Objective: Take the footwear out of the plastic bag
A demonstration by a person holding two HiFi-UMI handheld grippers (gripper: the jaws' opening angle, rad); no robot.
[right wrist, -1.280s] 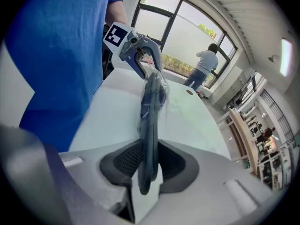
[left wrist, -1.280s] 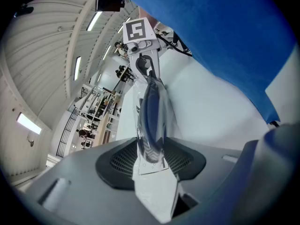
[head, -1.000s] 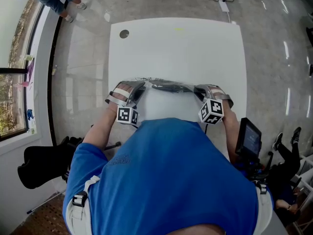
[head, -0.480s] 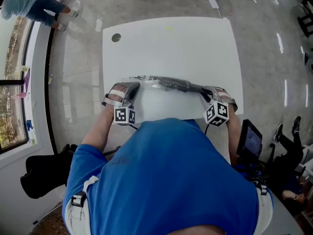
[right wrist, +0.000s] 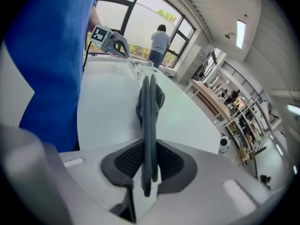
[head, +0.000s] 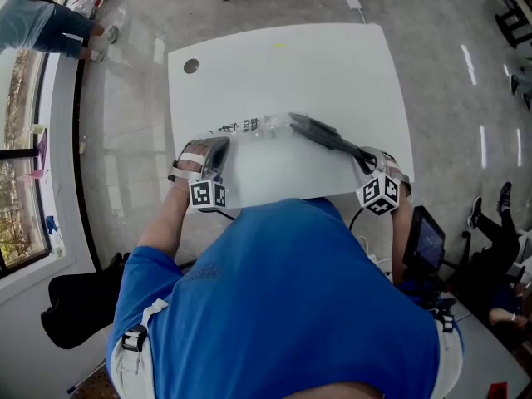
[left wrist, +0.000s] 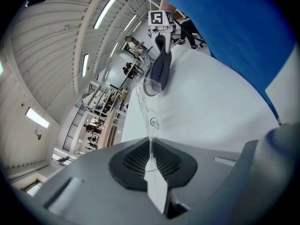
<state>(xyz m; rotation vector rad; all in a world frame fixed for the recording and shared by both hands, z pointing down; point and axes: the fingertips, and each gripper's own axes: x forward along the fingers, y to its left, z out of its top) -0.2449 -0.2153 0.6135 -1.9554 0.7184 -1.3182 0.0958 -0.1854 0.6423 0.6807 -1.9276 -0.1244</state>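
A pair of flat grey footwear (head: 320, 134) lies slantwise over the white table (head: 291, 65), its far end still inside the clear plastic bag (head: 253, 127). My right gripper (head: 366, 160) is shut on the near end of the footwear (right wrist: 149, 102), which stands edge-on between the pads in the right gripper view. My left gripper (head: 219, 148) is at the bag's left end, its jaws pressed together on a thin fold of the film (left wrist: 149, 125). In the left gripper view the footwear (left wrist: 159, 69) hangs at the bag's mouth, with the right gripper (left wrist: 160, 29) behind it.
The table has a round cable hole (head: 191, 66) at its far left corner. A dark device with a screen (head: 426, 241) stands by my right elbow. A person (head: 41, 23) stands by the windows at far left; a black bag (head: 79, 302) lies on the floor.
The right gripper has drawn the footwear rightward and toward me, so it now lies at a slant. The bag stretches out longer from the left gripper, which holds its place.
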